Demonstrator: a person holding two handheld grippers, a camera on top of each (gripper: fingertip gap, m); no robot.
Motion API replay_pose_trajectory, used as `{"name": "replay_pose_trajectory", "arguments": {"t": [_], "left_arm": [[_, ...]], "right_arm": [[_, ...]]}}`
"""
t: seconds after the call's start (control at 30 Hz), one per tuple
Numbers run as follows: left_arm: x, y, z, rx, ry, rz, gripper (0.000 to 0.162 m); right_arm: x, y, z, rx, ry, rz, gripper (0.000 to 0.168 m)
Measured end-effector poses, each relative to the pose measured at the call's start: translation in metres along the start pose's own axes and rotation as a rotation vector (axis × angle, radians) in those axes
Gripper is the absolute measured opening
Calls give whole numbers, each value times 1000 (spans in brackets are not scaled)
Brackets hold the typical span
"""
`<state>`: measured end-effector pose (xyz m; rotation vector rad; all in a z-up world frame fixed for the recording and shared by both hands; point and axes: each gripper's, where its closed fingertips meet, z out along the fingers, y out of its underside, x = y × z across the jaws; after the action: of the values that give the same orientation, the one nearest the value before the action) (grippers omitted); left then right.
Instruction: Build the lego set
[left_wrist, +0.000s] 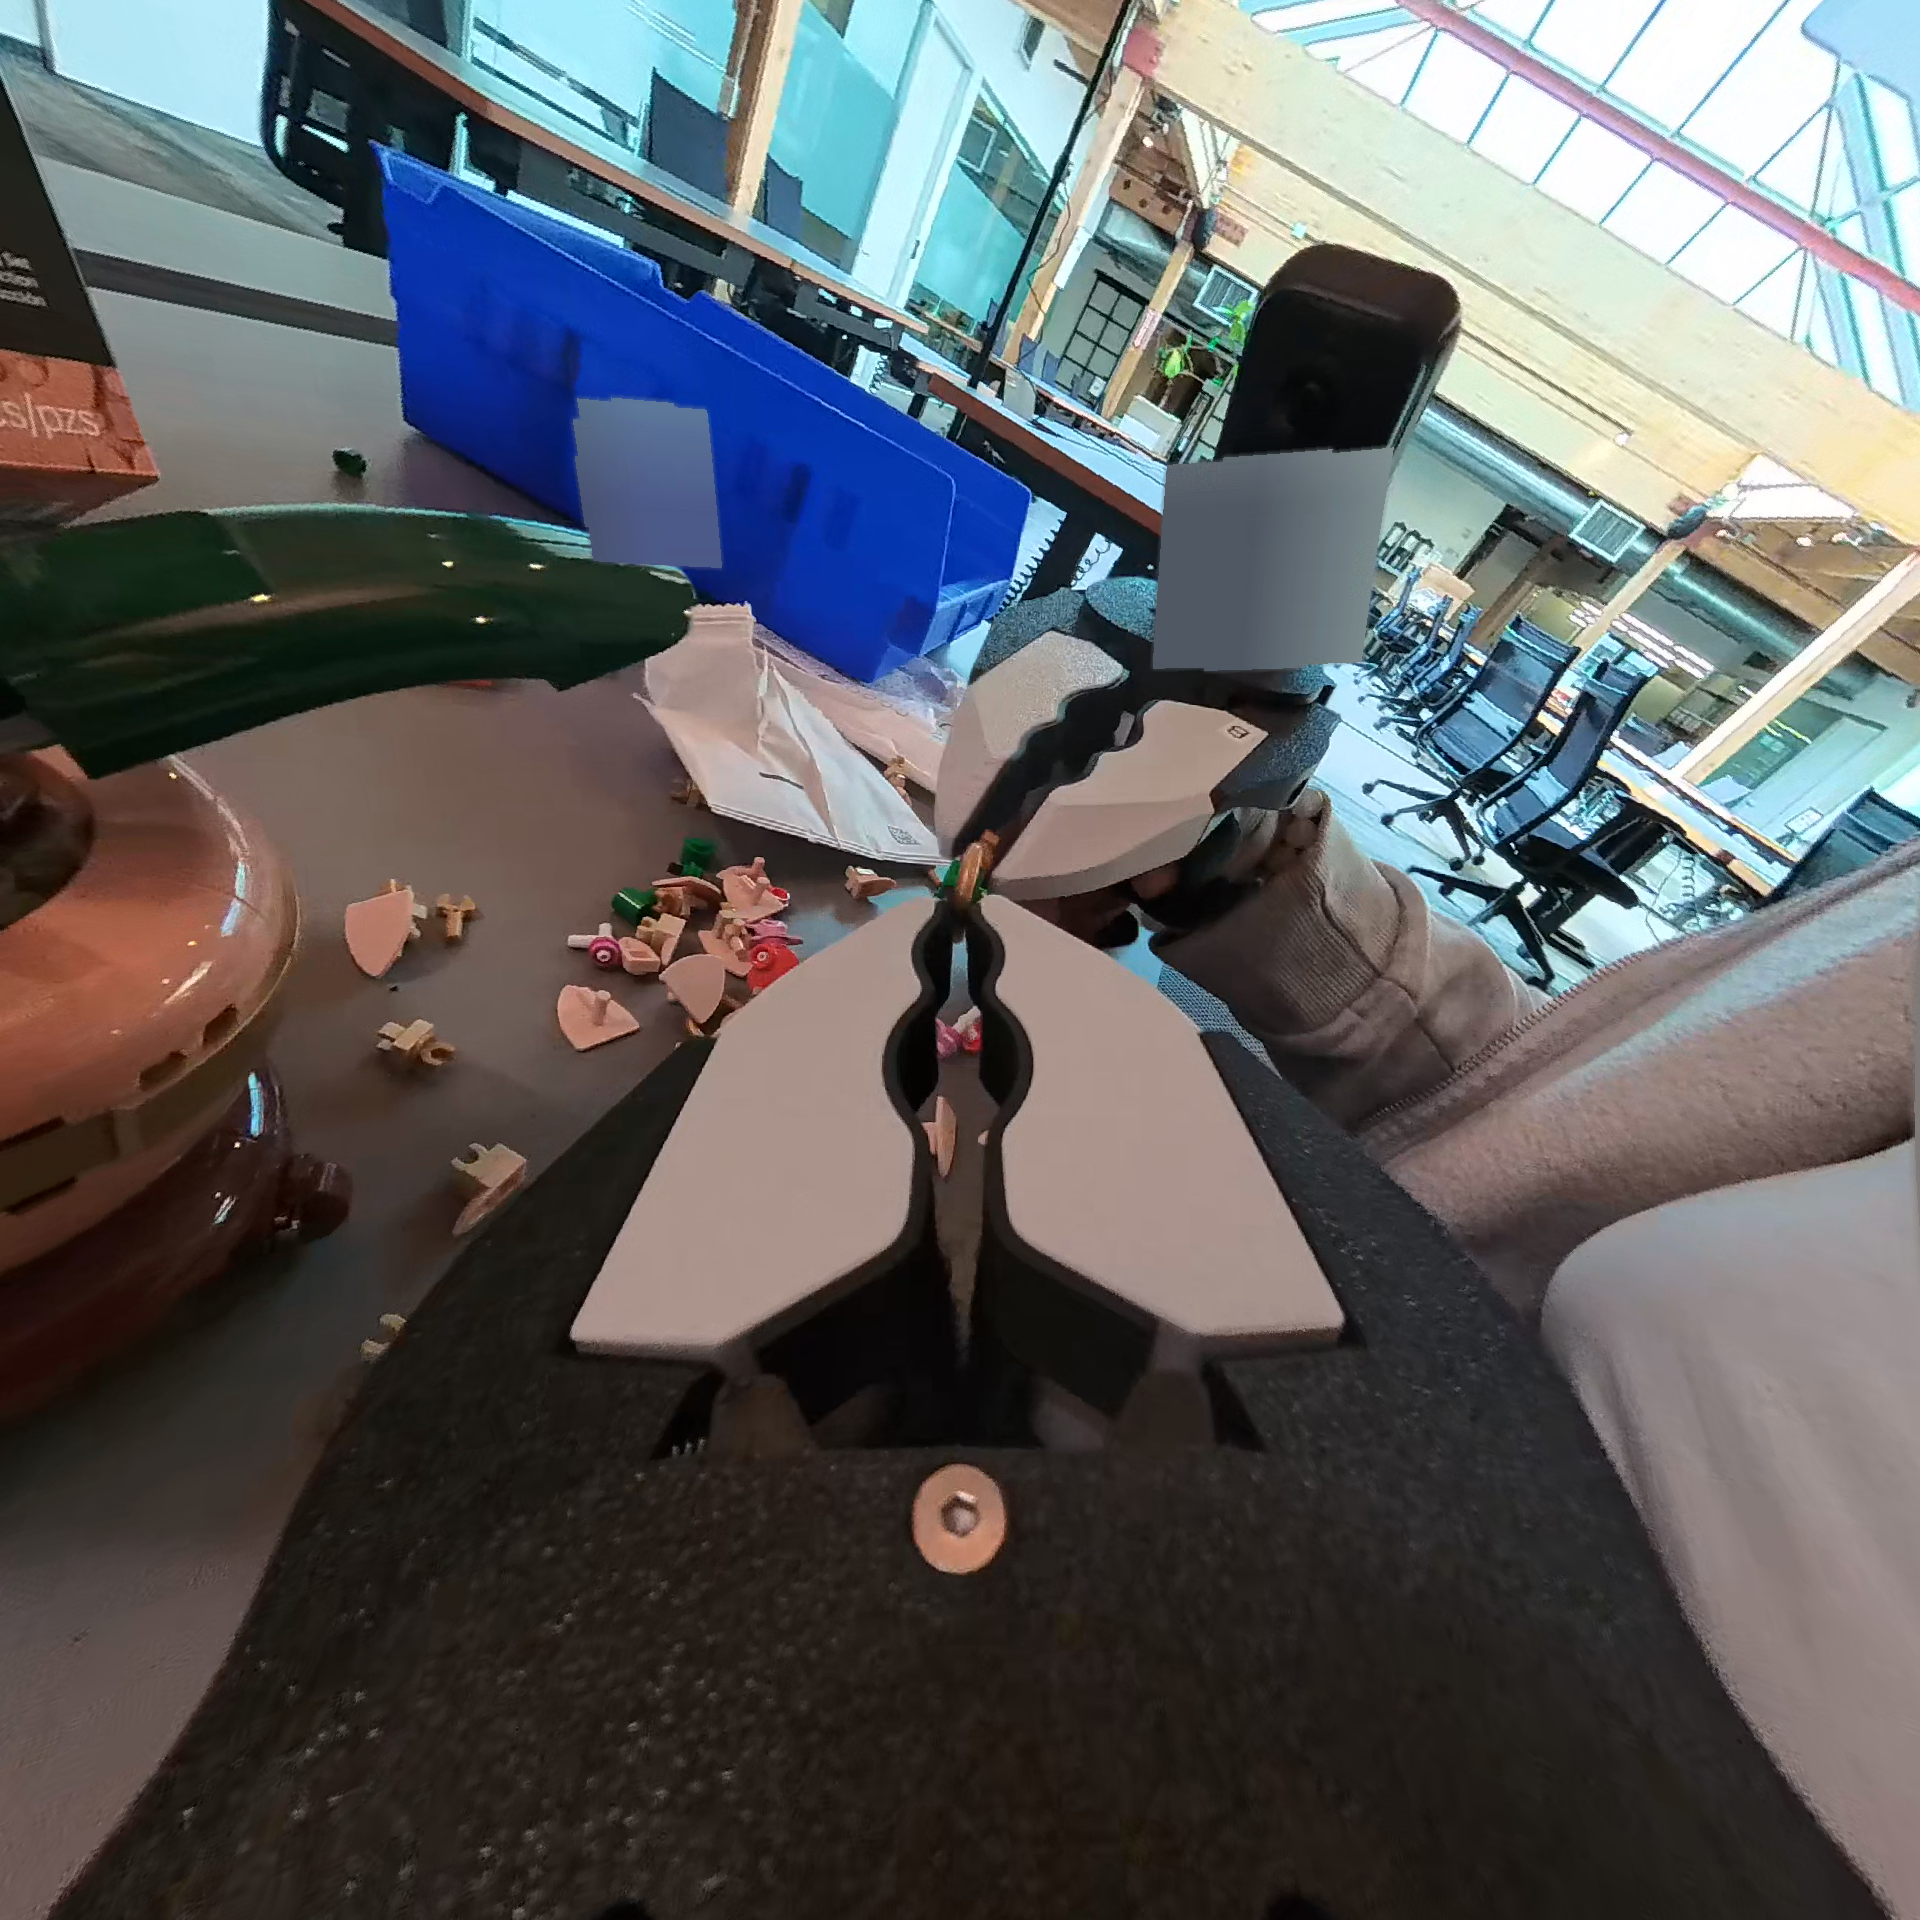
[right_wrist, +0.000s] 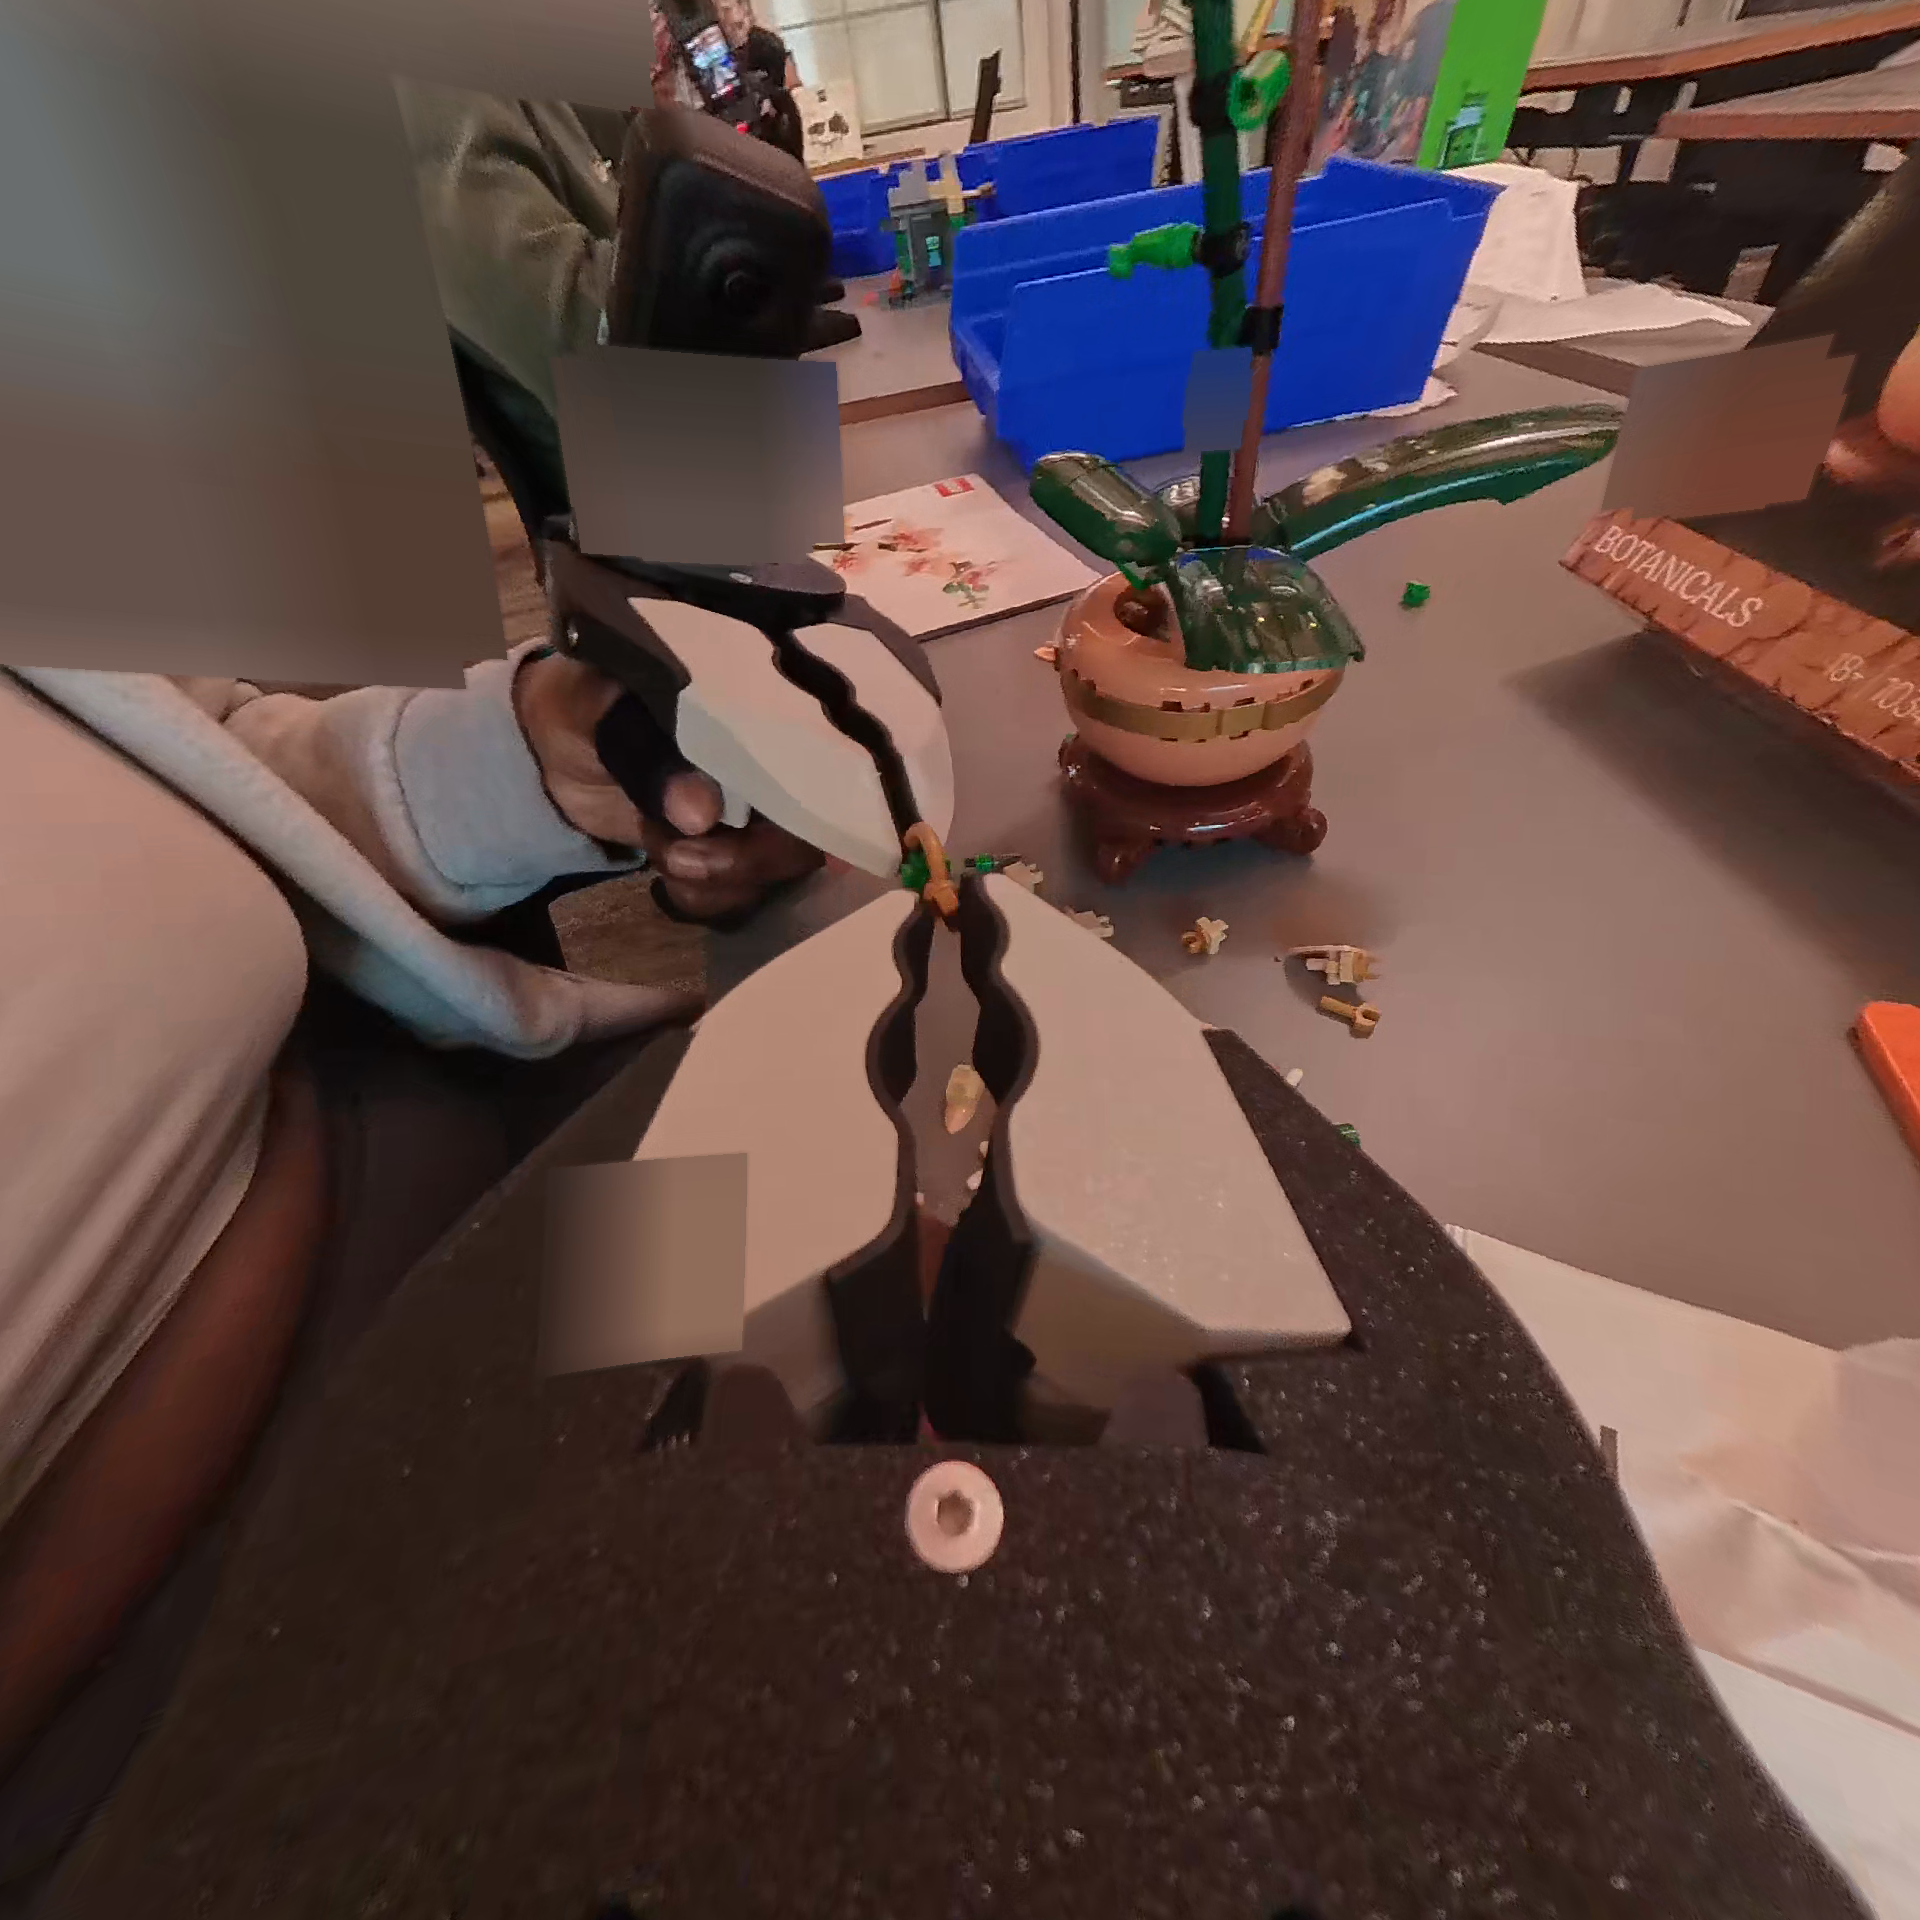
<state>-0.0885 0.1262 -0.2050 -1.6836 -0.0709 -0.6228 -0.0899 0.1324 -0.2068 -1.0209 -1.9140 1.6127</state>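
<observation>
My left gripper (left_wrist: 961, 914) is pinched shut on a small green piece (left_wrist: 948, 881), and my right gripper (right_wrist: 940, 899) is clamped tip to tip against it on a tan hook (right_wrist: 932, 857); both pieces meet in the narrow spot between the two sets of tips, held in the air just above the table (left_wrist: 540, 790). The hook's curve stands roughly upright, crosswise to both grippers, so I judge the coming push runs straight along the line from one gripper to the other. In the right wrist view the plant model (right_wrist: 1195, 665) stands right of the tips and farther off, well apart, with loose parts (right_wrist: 1340, 977) scattered between, nearer my right gripper.
</observation>
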Motion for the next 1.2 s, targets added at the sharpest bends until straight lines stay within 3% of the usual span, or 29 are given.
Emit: {"name": "replay_pose_trajectory", "arguments": {"t": [0.17, 0.3, 0.43, 0.57, 0.7, 0.83, 0.93, 1.1, 1.17, 1.2], "left_arm": [[5, 0, 0, -10, 25, 56, 2], [8, 4, 1, -56, -4, 222, 29], [8, -3, 2, -2, -79, 367, 9], [4, -2, 3, -12, -105, 334, 8], [-2, 2, 7, -43, -155, 265, 8], [-7, 8, 8, -91, -177, 247, 8], [5, 20, 9, -172, -60, 240, 8], [0, 13, 8, -131, -86, 231, 8], [1, 14, 8, -138, -83, 253, 7], [2, 15, 8, -143, -79, 267, 7]], "right_arm": [[-5, -3, -3, 1, -1, -54, 3], [-11, -2, -2, 20, 25, -33, 3], [-13, -6, 0, 56, 72, 0, 3], [-12, -4, -1, 88, 174, 2, 3], [-5, 2, -5, 73, 413, -112, 1], [-2, 7, -8, 29, 550, -224, 0], [8, 0, -23, 56, 624, -213, 0], [-5, 15, -11, -18, 380, -165, 0], [-7, 13, -11, -5, 312, -138, 17], [-7, 11, -12, -12, 289, -149, 17]]}}
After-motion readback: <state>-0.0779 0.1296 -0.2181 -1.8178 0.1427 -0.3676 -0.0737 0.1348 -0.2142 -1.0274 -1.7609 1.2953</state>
